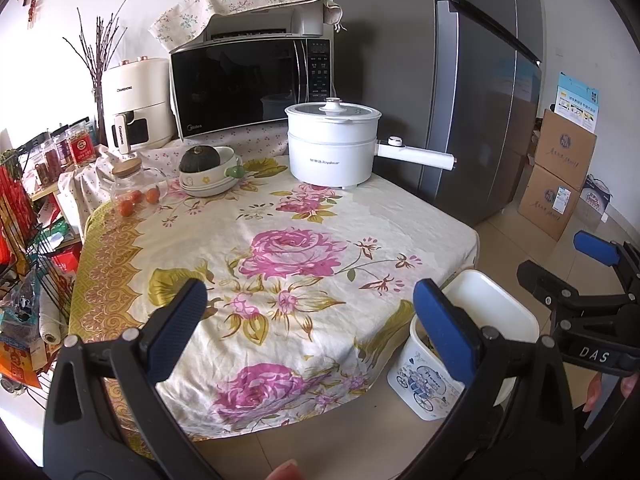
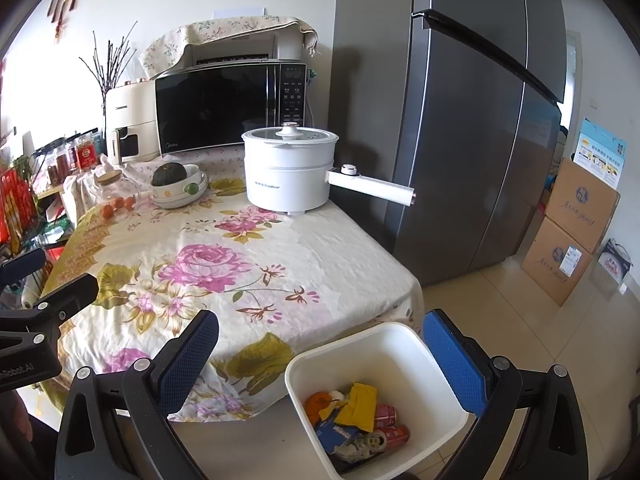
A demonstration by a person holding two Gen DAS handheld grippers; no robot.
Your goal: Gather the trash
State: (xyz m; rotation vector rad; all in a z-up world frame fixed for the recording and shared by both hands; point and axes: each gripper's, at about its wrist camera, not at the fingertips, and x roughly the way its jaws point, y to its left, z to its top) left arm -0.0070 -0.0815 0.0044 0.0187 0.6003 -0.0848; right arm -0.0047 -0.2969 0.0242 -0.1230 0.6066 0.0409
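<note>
A white square trash bin [image 2: 404,344] stands on the floor by the table's near right corner. It holds several pieces of trash [image 2: 356,420]: a yellow wrapper, red packets, a blue wrapper, an orange piece. The bin also shows in the left wrist view [image 1: 492,304]. My left gripper [image 1: 310,322] is open and empty above the flowered tablecloth [image 1: 288,248]. My right gripper [image 2: 320,354] is open and empty, above the bin's near rim. The right gripper also shows in the left wrist view [image 1: 600,268].
At the table's far end stand a white electric pot [image 2: 288,170] with a long handle, a bowl with a green squash [image 2: 176,182], a glass jar [image 2: 118,192], a microwave [image 2: 228,106] and an air fryer. A grey fridge [image 2: 472,120] and cardboard boxes [image 2: 568,232] stand right.
</note>
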